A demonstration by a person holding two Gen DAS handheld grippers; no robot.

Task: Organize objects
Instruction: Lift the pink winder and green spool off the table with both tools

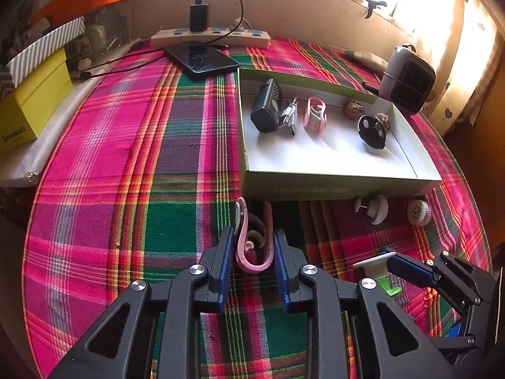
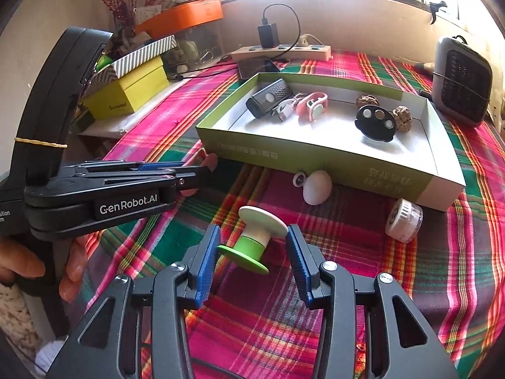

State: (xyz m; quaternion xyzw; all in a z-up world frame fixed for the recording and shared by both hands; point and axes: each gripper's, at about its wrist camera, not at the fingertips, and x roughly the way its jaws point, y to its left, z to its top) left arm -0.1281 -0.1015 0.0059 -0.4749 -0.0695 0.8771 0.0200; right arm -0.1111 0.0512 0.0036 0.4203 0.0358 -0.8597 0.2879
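While both grippers rest low over the plaid tablecloth [image 1: 132,145], each has one small thing between its ribbed blue pads. The left gripper [image 1: 254,252] has its jaws drawn in on the pink clip [image 1: 252,246], a thin curled plastic piece with a hooked end; both pads touch its sides, so it is pinched. The right gripper [image 2: 252,252] stands with its jaws half spread around the green and white spool [image 2: 257,237], which has a round cream cap, a short green neck and a flat green disc (it lies tilted on the cloth). The cap's rim comes very close to the right pad, the disc close to the left pad, but I cannot tell if they really press it.

Straight ahead of both jaws lies the shallow cardboard tray [image 1: 334,186], green outside and white inside. In it are a black ribbed charger [image 1: 266,107], a white cable plug [image 1: 288,115], a second pink clip [image 1: 314,115], two rough brown walnuts [image 1: 353,110] and a black oval plate [image 1: 372,131] with round holes. Between the tray's front wall and the right jaws lie a smooth white knob [image 2: 315,186] and a small white cylinder [image 2: 404,219] on the cloth.
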